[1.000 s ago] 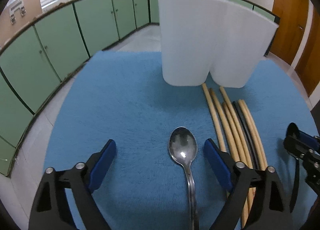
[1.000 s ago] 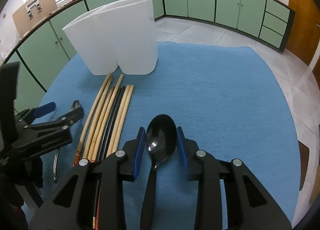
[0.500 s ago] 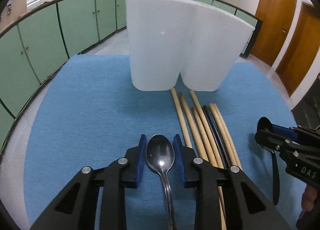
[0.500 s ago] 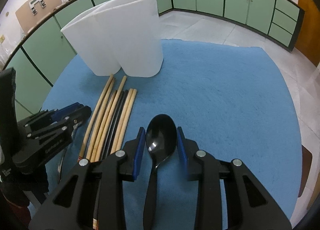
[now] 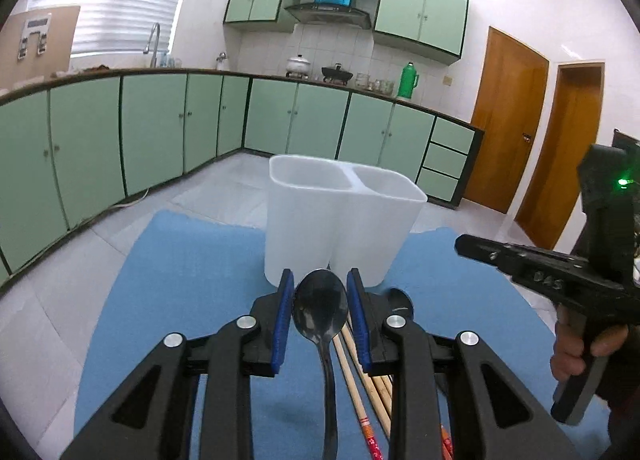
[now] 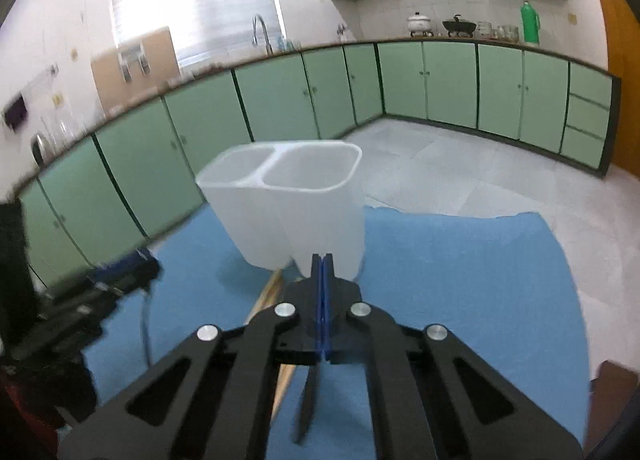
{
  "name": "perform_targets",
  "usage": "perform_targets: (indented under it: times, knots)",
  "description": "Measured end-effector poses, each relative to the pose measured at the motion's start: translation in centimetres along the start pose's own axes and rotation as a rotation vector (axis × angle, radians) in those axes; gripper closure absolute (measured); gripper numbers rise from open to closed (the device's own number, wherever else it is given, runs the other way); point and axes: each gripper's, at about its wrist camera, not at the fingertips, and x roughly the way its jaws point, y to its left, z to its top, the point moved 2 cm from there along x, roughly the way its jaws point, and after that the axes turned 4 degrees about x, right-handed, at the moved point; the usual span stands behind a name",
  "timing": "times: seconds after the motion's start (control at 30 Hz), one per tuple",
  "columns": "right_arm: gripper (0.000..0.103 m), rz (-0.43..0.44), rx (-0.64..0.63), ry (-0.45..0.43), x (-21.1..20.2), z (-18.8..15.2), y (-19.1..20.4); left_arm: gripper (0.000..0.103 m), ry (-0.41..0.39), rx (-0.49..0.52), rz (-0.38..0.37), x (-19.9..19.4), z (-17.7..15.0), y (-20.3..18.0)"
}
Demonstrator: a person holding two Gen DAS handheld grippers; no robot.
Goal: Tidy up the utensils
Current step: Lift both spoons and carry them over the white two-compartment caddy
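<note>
Two spoons in play. Metal spoon (image 5: 320, 310) sits clamped between the blue pads (image 5: 283, 316) of the left gripper (image 5: 320, 300), gripped across the bowl, bowl pointing forward, handle running back under the gripper; it hangs clear of the blue mat (image 5: 180, 280) just in front of the white two-compartment holder (image 5: 340, 228). Black spoon (image 5: 397, 300): only part of its bowl shows, behind the left gripper's right-hand finger. Right wrist view shows a dark, blurred strip under the right gripper (image 6: 322, 260), possibly its handle. Right gripper's jaws are fully closed, pads flush together with no visible gap; can't tell whether they pinch anything. Both holder compartments look empty, holder upright at the far end of the mat. Bundle of chopsticks (image 5: 362, 384) lies flat on the mat below both grippers, tips toward the holder, one end nearly touching its base in the right wrist view. A hand (image 5: 580, 348) holds the right gripper's handle, at the right edge of the left wrist view, above the mat. Left gripper shows blurred at the left edge of the right wrist view. Green kitchen cabinets (image 5: 160, 128) behind.
</note>
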Motion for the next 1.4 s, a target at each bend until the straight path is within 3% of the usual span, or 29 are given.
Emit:
perform_targets:
  times: [0.13, 0.23, 0.27, 0.3, 0.37, 0.5, 0.73, 0.83, 0.9, 1.03, 1.07, 1.4]
  knots:
    - [0.103, -0.003, 0.024, 0.101, 1.6, -0.5, -0.6, 0.076, 0.022, -0.018, -0.005, 0.0, -0.5, 1.3]
    - [0.094, -0.036, 0.108, 0.190, 3.3, -1.7, -2.0, 0.076, 0.053, -0.042, -0.003, 0.4, -0.9, 1.6]
    - [0.082, -0.043, 0.130, 0.207, 3.7, -2.3, -2.4, 0.076, 0.058, -0.045, 0.001, 0.2, -1.7, 1.3]
    - [0.061, -0.044, 0.169, 0.228, 4.3, -2.7, -2.9, 0.076, 0.064, -0.047, 0.004, 0.3, -2.0, 1.3]
    - [0.046, -0.040, 0.217, 0.245, 5.1, -3.1, -3.4, 0.076, 0.080, -0.054, 0.010, 1.0, -2.2, 1.5]
    - [0.046, -0.044, 0.211, 0.275, 6.6, -3.8, -2.9, 0.077, 0.096, -0.060, 0.023, 1.7, -2.5, 1.7]
    - [0.048, -0.165, 0.112, 0.305, 9.7, -3.3, -1.9, 0.077, 0.097, -0.059, 0.037, 2.1, -2.2, 2.0]
    - [0.056, -0.214, 0.080, 0.309, 10.3, -3.3, -1.4, 0.077, 0.096, -0.062, 0.046, 2.3, -2.2, 2.1]
    - [0.068, -0.250, 0.046, 0.301, 10.5, -3.5, -1.0, 0.077, 0.096, -0.063, 0.050, 2.4, -2.2, 2.1]
    - [0.084, -0.236, 0.020, 0.293, 10.1, -4.0, -0.7, 0.077, 0.096, -0.057, 0.050, 2.3, -2.2, 1.8]
    - [0.096, -0.222, 0.027, 0.287, 9.8, -4.1, -0.9, 0.077, 0.094, -0.055, 0.047, 2.2, -2.2, 1.7]
    - [0.098, -0.044, 0.040, 0.072, 2.4, -1.7, -2.7, 0.077, -0.010, -0.049, 0.001, -0.4, -0.2, 1.4]
